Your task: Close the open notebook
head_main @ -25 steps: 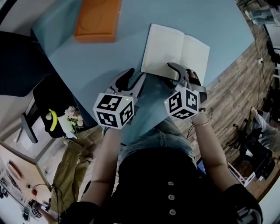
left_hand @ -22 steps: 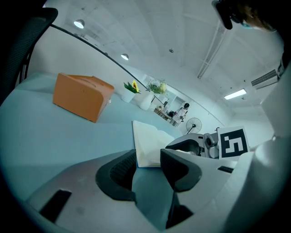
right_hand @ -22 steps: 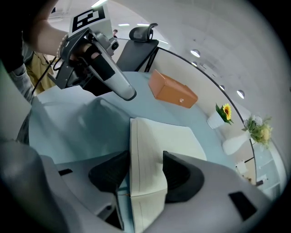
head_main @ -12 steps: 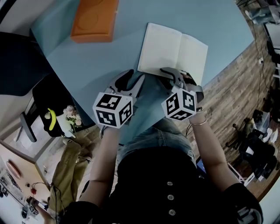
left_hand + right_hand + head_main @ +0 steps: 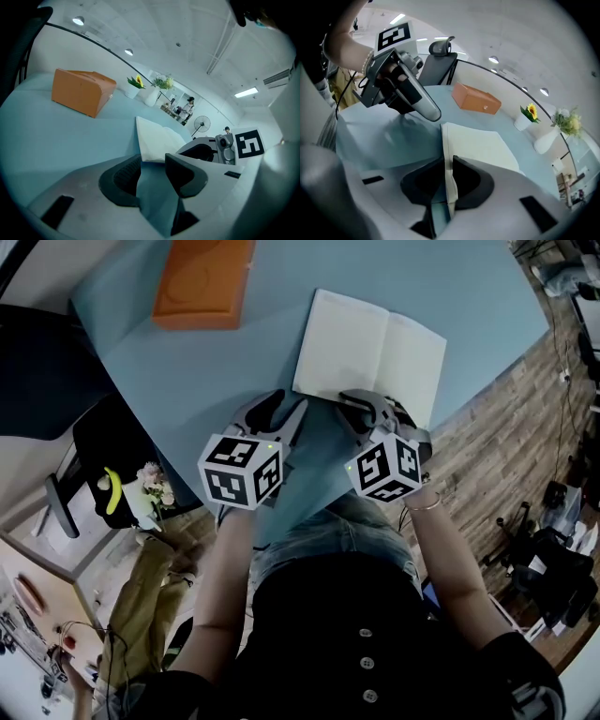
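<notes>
An open white notebook (image 5: 370,352) is lying at the upper centre of the head view, on a pale blue table (image 5: 478,287). The right gripper (image 5: 367,409) is pinching the notebook's near edge between its jaws. Just left of it, the left gripper (image 5: 278,416) is hovering with its jaws spread, gripping nothing. An orange box (image 5: 202,282) is sitting at the upper left.

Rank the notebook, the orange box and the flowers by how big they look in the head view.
Largest: notebook.
Then: orange box, though the picture's top edge cuts it off.
Smallest: flowers, down beside the table, so distance may shrink them.
</notes>
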`<state>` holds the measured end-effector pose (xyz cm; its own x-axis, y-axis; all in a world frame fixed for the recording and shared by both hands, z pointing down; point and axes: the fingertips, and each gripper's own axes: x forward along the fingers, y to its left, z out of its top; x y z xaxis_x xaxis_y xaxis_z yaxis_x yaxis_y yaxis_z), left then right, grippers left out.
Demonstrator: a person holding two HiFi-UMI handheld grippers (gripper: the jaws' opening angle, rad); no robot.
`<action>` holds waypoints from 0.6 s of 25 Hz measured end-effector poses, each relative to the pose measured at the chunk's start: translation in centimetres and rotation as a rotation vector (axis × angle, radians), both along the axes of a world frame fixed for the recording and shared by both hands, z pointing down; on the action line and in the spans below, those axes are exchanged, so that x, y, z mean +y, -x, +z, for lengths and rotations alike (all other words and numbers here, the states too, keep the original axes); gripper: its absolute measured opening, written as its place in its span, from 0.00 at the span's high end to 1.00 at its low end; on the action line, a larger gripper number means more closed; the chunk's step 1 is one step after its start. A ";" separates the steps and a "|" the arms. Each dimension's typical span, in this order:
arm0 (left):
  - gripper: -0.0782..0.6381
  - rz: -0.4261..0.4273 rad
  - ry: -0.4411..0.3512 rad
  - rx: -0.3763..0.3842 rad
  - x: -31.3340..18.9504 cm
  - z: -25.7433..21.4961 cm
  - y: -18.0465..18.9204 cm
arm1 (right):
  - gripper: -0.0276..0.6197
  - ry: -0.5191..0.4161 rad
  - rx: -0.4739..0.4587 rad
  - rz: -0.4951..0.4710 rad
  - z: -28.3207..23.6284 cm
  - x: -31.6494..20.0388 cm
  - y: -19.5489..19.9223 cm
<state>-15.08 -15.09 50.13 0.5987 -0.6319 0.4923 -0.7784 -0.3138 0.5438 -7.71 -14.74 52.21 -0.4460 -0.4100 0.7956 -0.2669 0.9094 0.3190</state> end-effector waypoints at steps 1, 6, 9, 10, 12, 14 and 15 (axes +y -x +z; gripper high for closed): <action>0.66 -0.005 0.004 0.008 -0.1 0.0 0.0 | 0.87 0.009 -0.016 0.009 -0.1 0.0 0.0; 0.66 0.018 0.016 0.092 -0.7 -0.4 -1.1 | 0.88 0.038 -0.073 0.035 -0.5 -0.1 0.0; 0.66 0.002 0.027 0.134 -1.0 -0.8 -1.4 | 0.89 0.046 -0.094 0.032 -0.8 0.1 -0.1; 0.66 -0.005 0.029 0.142 -1.1 -0.8 -1.4 | 0.89 0.048 -0.099 0.030 -0.8 0.2 -0.1; 0.66 -0.013 0.032 0.142 -1.3 -0.9 -1.5 | 0.89 0.052 -0.110 0.030 -1.0 0.2 -0.2; 0.66 -0.020 0.040 0.131 -1.4 -0.7 -1.5 | 0.89 0.052 -0.120 0.034 -1.2 0.2 -0.2; 0.66 -0.027 0.044 0.129 -1.4 -0.7 -1.5 | 0.89 0.051 -0.124 0.035 -1.3 0.3 -0.2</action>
<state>-13.53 -16.47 49.43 0.6418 -0.6278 0.4403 -0.7091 -0.2674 0.6524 -7.49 -14.47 50.96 -0.5283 -0.3877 0.7554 -0.3335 0.9129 0.2353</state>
